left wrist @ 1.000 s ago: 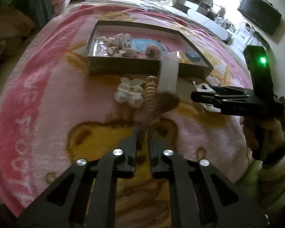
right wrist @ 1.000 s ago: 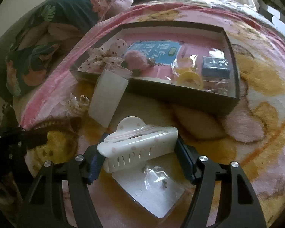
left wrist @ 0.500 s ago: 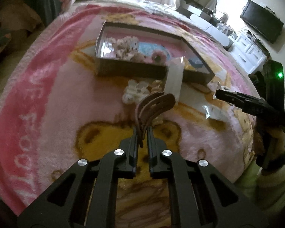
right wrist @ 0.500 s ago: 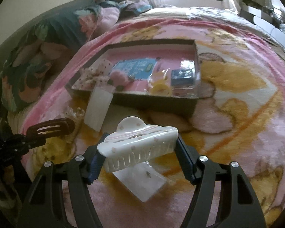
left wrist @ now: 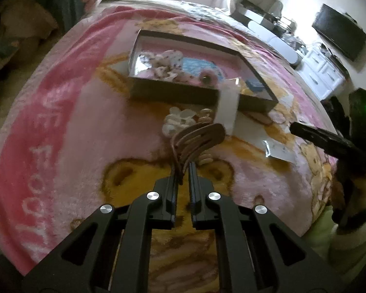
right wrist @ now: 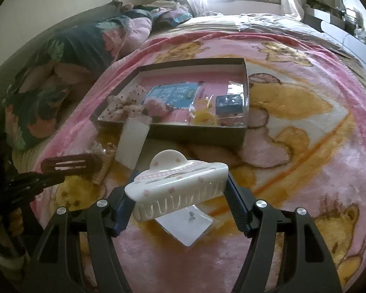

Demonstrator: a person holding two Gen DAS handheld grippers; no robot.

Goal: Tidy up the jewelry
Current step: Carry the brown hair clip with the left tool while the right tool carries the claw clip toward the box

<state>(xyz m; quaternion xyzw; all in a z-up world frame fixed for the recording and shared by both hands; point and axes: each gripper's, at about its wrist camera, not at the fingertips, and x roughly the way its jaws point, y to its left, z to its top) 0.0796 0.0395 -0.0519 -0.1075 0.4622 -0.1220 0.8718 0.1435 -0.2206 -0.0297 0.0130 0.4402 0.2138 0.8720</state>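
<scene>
My left gripper [left wrist: 183,168] is shut on a brown hair clip [left wrist: 200,139] and holds it above the pink blanket; the clip also shows in the right wrist view [right wrist: 70,164]. My right gripper [right wrist: 178,193] is shut on a white dotted claw clip [right wrist: 175,183], held above the blanket. A shallow dark tray [right wrist: 197,134] lies ahead with bows, a blue card, a yellow item and a dark blue box in it. It also shows in the left wrist view [left wrist: 173,94].
A white card [right wrist: 131,144] leans on the tray's near wall. A clear bag with small earrings [right wrist: 188,224] lies under my right gripper. White and beaded hair pieces [left wrist: 180,119] lie on the blanket before the tray. Pillows [right wrist: 48,78] lie to the left.
Both grippers have lifted up and back from the blanket. The brown clip has come up off the blanket in my left gripper. The white claw clip stays in my right gripper.
</scene>
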